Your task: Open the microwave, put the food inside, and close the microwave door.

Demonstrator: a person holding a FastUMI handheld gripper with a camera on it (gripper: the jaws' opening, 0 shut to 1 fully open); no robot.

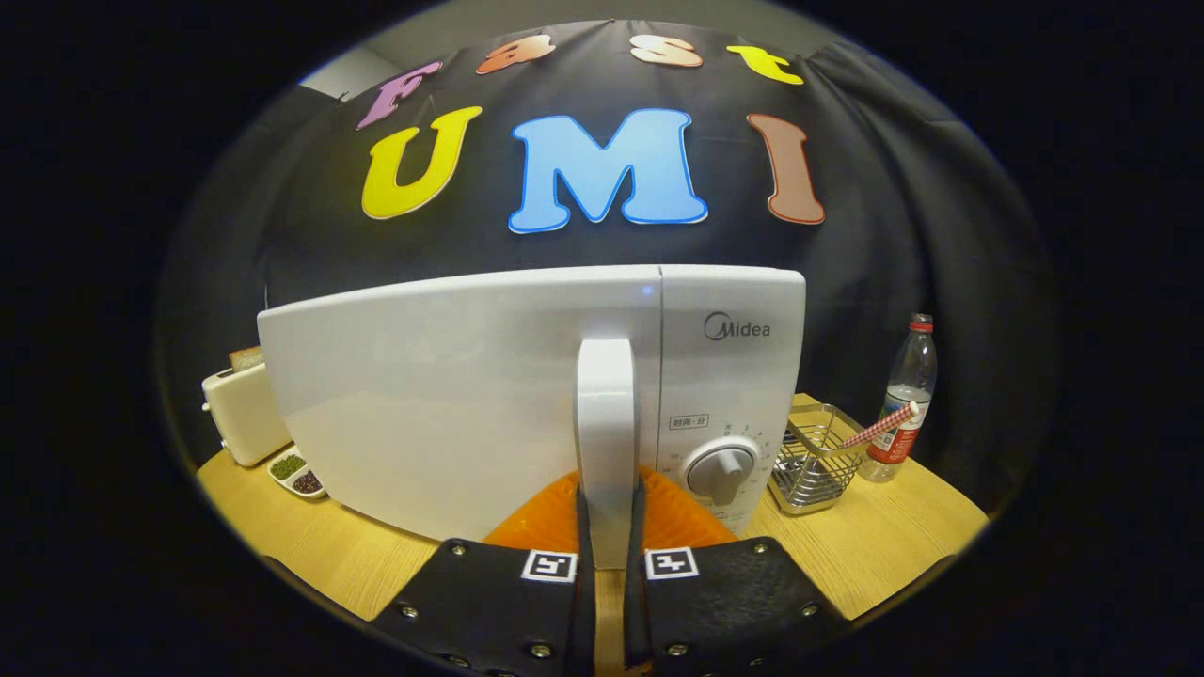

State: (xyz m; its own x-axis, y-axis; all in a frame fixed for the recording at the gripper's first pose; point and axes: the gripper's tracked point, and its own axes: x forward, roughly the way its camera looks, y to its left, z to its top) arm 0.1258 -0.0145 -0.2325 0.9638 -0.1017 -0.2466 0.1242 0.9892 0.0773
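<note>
The gripper [609, 527] is clenched on the microwave [527, 395] door handle [606, 423] — door appears shut. Whether food is inside, I cannot tell — opening or closing, unclear.

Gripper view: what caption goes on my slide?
Gripper shut on the white microwave's door handle, door closed or nearly so.

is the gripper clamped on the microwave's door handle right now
Yes, the gripper has both fingers pressed against the sides of the white vertical door handle of the microwave, which stands between them.
</note>
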